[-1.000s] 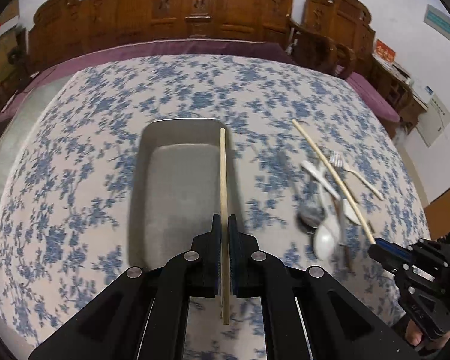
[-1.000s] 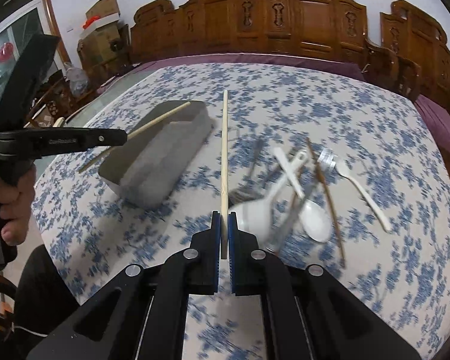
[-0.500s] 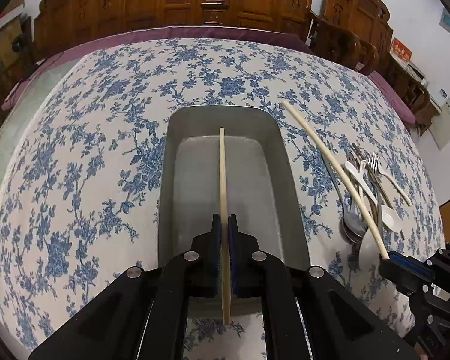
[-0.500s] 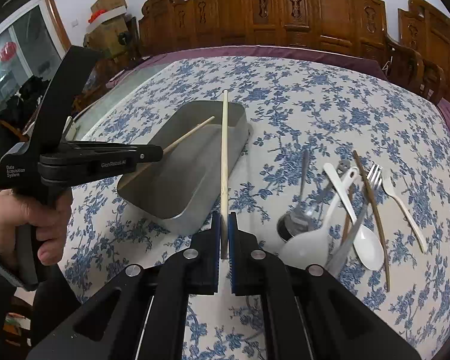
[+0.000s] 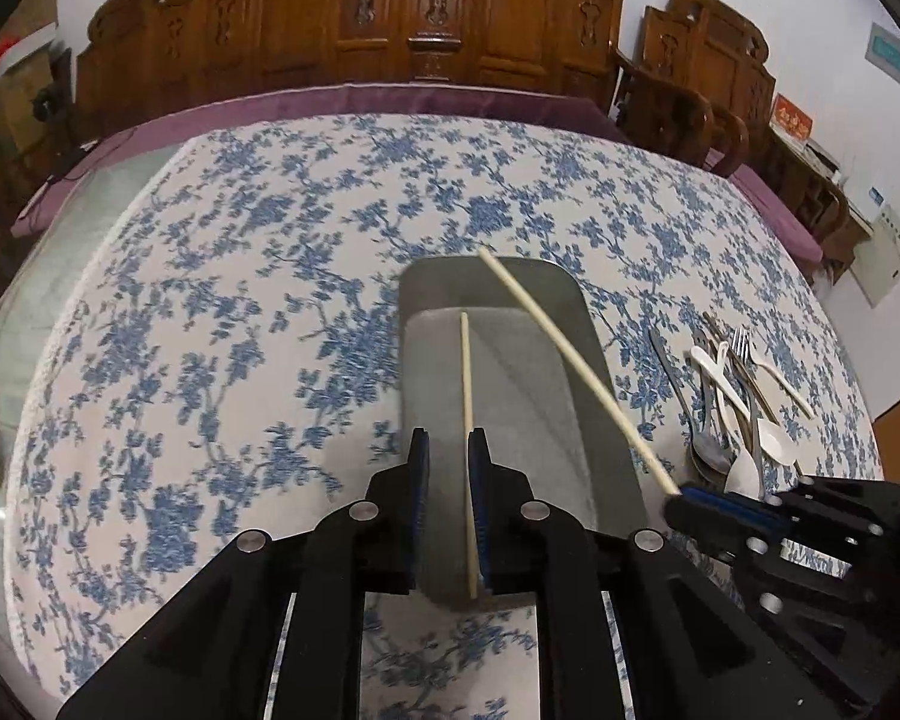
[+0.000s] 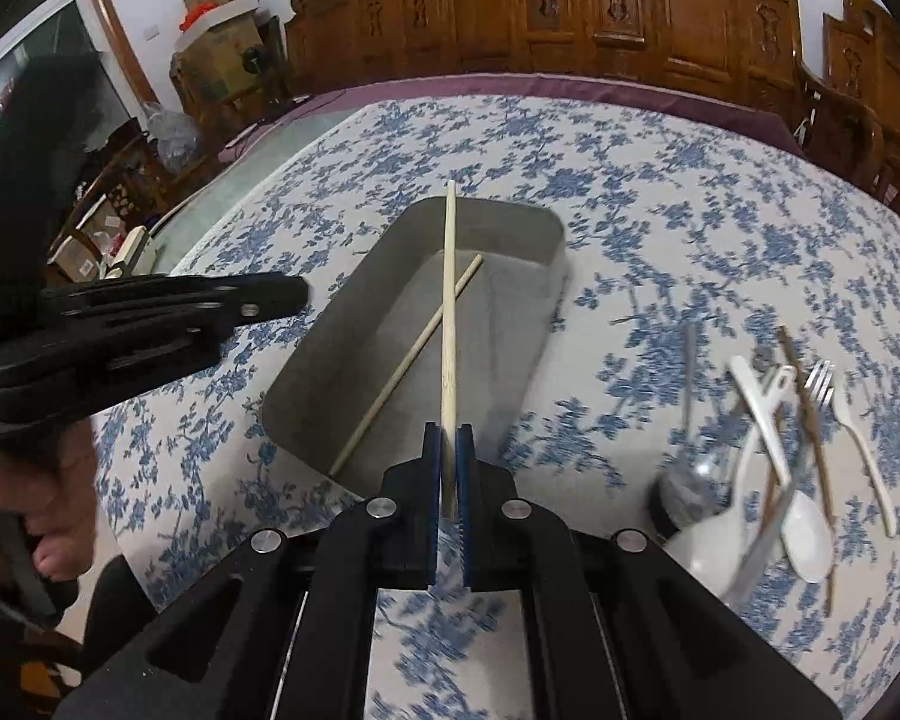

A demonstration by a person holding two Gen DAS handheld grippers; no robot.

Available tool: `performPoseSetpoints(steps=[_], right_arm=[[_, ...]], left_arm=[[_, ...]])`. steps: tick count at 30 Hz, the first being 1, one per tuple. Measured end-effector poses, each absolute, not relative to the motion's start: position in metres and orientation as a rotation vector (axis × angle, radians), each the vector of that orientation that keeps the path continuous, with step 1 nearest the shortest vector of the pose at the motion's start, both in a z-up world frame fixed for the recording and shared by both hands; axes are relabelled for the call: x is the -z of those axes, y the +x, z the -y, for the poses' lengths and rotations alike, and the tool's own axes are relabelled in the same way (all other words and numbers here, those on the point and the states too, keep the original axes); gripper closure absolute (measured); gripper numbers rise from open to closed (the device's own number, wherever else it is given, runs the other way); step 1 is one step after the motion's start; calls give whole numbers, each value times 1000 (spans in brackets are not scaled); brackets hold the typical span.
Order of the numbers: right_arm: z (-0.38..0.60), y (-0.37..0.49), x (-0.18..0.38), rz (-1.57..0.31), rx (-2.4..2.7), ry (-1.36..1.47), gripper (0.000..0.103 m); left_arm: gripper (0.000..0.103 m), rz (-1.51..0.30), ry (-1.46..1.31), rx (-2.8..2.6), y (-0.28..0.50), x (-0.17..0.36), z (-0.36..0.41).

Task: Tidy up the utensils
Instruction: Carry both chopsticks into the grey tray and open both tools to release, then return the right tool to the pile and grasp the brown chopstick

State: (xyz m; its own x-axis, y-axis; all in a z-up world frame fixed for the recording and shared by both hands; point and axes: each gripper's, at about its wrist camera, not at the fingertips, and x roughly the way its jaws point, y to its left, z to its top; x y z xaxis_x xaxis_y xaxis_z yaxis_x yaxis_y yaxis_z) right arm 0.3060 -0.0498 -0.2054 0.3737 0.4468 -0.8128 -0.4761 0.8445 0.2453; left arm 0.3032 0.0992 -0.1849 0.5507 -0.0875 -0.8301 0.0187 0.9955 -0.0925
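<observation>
- matt grey metal tray (image 5: 594,360)
- pale smooth wooden chopsticks (image 6: 448,300)
- glossy white plastic spoons (image 6: 807,531)
- blue floral cloth (image 5: 240,300), matt
- carved varnished wood chairs (image 5: 426,18)
- matt black plastic gripper (image 5: 448,468)

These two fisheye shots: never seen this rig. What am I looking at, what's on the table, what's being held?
There is no robot here: a person holds a two-finger gripper in each hand, each with a camera looking forward along its fingers.

The left wrist view shows the left gripper with its jaws parted. One chopstick lies in the metal tray, leaning by one blue pad, no longer clamped.

The right wrist view shows the right gripper shut on a second chopstick, angled over the tray. The left gripper appears at that picture's left edge.

On the blue floral tablecloth, right of the tray, lies a loose pile of utensils: white plastic spoons, a fork, metal spoons and dark chopsticks.
</observation>
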Motion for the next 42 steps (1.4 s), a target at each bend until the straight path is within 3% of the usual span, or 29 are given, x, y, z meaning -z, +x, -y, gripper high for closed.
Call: performPoseSetpoints(steps=[17,32,34,42], right_arm=[[8,330,237,-1144,-566,55,97],[19,314,213,-1037,-673,67,93],[27,307,205,-1011,-681,50,93],[90,277,191,-933,-640,-13,93]], left_arm=[[90,-931,-81,36,280,160,-140],[88,-926,-68,51,273,159,-126],[81,-922,-64,60,272,158,-120],[72,-903,-34,127,265,156,-80]])
